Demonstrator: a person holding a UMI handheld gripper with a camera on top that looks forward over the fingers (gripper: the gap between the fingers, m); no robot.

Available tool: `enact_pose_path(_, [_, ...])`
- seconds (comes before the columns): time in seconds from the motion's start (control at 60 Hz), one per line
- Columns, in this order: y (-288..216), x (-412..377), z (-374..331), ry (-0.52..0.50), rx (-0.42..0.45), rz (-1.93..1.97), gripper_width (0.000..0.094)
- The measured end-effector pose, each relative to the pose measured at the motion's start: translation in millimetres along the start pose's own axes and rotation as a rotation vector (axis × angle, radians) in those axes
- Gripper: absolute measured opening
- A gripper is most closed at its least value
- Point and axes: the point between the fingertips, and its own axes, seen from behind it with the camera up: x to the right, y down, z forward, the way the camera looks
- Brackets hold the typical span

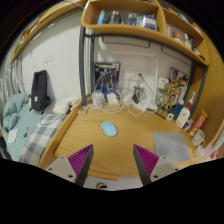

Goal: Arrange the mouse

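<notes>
A wooden desk (100, 145) is seen in a small room, set against a white wall (125, 58). Above it, wooden shelves (130, 28) are mounted, crowded with small items that cannot be made out. A poster (106, 76) is propped against the wall at the back of the desk, and bottles (184, 116) are gathered at its far side. Beside the desk a bed (30, 130) with pale bedding is placed, with a dark garment (40, 90) hung above it.
</notes>
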Motion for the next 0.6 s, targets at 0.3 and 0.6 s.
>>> enact_pose_path(0.3, [43, -61, 120, 0.067, -0.188, 0.054, 0.0793])
enact_pose_path(0.6, [42, -29, 218, 0.203, -0.302, 0.104, 0.0789])
